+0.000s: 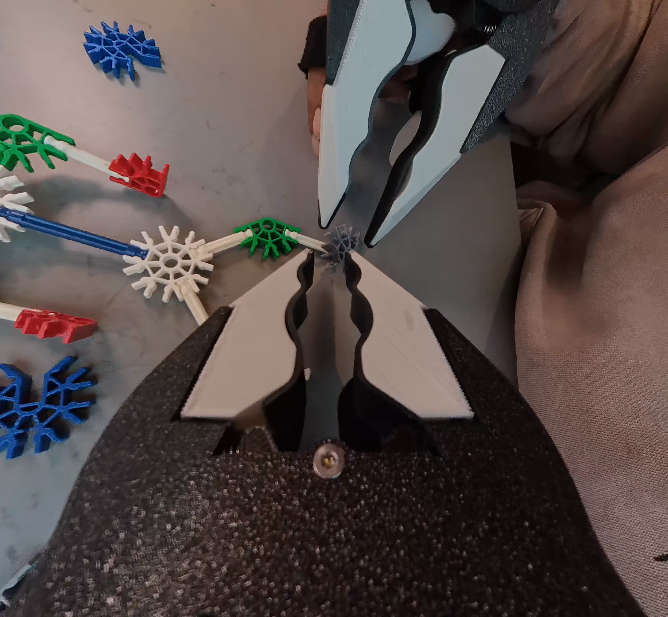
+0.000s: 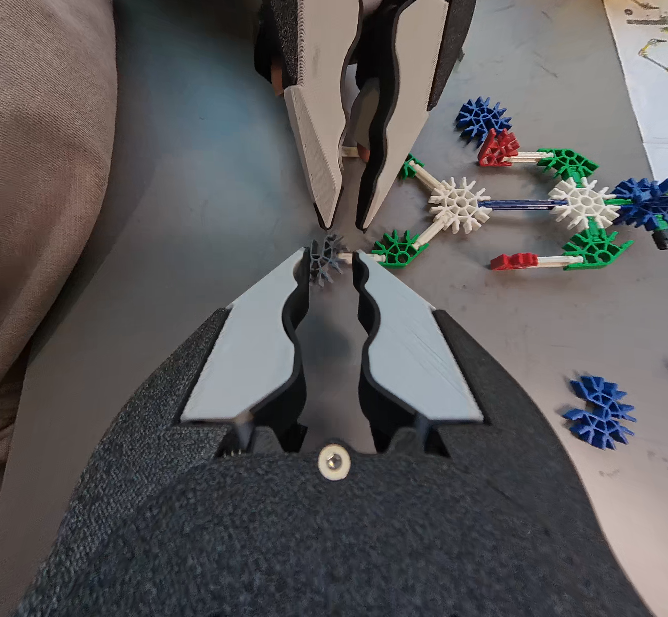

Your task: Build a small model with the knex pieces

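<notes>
A: Closest in, the left tongs point(image 1: 330, 256) sit with jaws parted, tips flanking the grey connector point(image 1: 340, 246), not clamped on it.

B: The right tongs point(image 2: 330, 254) come from the opposite side, also parted, one tip against that grey connector point(image 2: 326, 263). Neither is clearly nearer.

A: It stands on edge on the counter point(image 1: 224, 101), at the end of a white rod point(image 1: 311, 241) running lengthwise away to the green connector point(image 1: 269, 236).

B: Beyond that, the white hub point(image 2: 459, 204).
</notes>
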